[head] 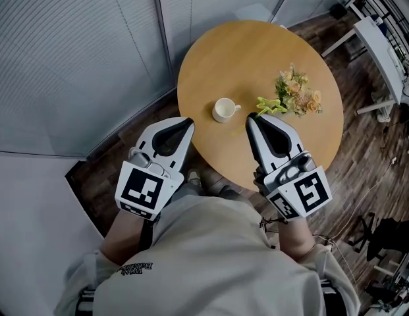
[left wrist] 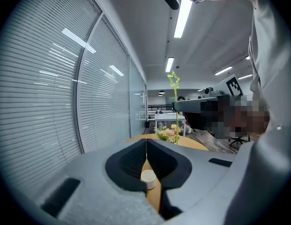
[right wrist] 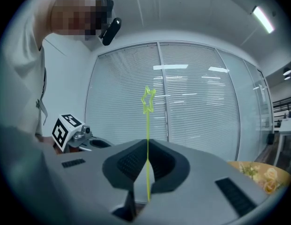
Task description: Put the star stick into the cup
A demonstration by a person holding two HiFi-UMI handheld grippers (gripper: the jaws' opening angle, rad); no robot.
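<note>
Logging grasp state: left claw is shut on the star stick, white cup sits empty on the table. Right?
Wrong claw: the right claw holds the star stick, as the right gripper view shows. The white cup does sit empty on the table.

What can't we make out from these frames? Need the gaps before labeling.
- Head view: the spot where the right hand-held gripper pinches the star stick, covered by the gripper's own tip.
- Head view: whatever holds the flowers, hidden under the blooms.
- Left gripper view: the cup handle, blocked by the shut, empty left hand-held gripper.
- Right gripper view: the cup is out of frame and the flowers are cut off by the edge.
</note>
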